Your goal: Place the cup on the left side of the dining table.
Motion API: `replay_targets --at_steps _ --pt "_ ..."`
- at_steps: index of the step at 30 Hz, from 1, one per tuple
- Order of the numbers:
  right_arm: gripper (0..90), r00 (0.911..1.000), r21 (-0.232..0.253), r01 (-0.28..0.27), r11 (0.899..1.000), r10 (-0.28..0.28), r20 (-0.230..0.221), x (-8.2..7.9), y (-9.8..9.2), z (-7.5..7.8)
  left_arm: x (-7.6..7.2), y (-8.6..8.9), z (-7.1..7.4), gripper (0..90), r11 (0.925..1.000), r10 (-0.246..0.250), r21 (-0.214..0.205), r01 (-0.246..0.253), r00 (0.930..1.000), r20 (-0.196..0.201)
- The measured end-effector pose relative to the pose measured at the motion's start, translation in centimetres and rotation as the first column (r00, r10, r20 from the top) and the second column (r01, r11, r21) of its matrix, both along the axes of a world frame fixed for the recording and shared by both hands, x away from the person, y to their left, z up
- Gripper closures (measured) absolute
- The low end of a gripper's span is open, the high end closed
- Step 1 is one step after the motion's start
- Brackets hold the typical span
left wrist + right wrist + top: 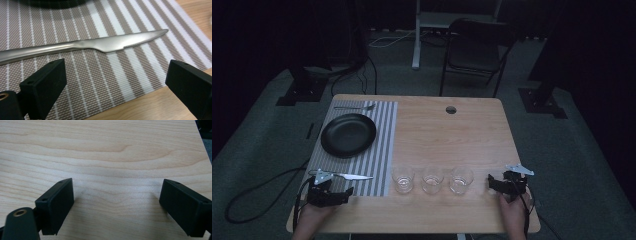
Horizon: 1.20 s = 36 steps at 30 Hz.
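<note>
Your left gripper (115, 82) has its fingers spread wide, holding nothing; the knife (100, 45) lies flat on the striped placemat (120, 72) just beyond them; pinch that thin blade carelessly and it could skid; your right gripper (116, 202) gapes empty over bare bench (105, 145).

knife (100, 45): handle ran off left edge | plate (50, 2): cropped by top edge | utensil (354, 107) behind plate: too small to identify
</note>
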State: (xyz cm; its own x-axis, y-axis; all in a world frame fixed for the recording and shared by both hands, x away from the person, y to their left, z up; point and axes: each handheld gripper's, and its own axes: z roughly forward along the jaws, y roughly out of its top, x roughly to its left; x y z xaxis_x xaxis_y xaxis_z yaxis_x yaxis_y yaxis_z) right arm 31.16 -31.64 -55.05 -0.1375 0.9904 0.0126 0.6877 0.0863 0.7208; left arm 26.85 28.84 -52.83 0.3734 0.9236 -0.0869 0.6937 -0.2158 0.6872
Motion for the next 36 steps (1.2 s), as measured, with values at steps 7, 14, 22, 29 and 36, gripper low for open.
replay_targets --at_steps 7,14,22,29,36 --pt "11.9 1.0000 0.000 0.000 1.000 0.000 0.000 0.0 0.0 0.0 -0.4 -1.1 0.7 4.0 0.9969 -0.074 -0.024 0.075 0.9966 0.037" --pt "11.9 1.0000 0.000 0.000 1.000 0.000 0.000 0.0 0.0 0.0 -0.5 -2.2 1.6 4.0 0.9901 -0.131 -0.041 0.134 0.9892 0.066" --pt "11.9 1.0000 0.000 0.000 1.000 0.000 0.000 0.0 0.0 0.0 -0.9 -3.1 3.0 4.0 0.9771 -0.200 -0.052 0.206 0.9739 0.108" --pt "11.9 1.0000 0.000 0.000 1.000 0.000 0.000 0.0 0.0 0.0 -0.9 -4.2 3.9 4.0 0.9620 -0.255 -0.068 0.265 0.9586 0.127" --pt "11.9 1.0000 0.000 0.000 1.000 0.000 0.000 0.0 0.0 0.0 -0.4 -5.7 5.0 4.0 0.9425 -0.313 -0.071 0.327 0.9373 0.153"
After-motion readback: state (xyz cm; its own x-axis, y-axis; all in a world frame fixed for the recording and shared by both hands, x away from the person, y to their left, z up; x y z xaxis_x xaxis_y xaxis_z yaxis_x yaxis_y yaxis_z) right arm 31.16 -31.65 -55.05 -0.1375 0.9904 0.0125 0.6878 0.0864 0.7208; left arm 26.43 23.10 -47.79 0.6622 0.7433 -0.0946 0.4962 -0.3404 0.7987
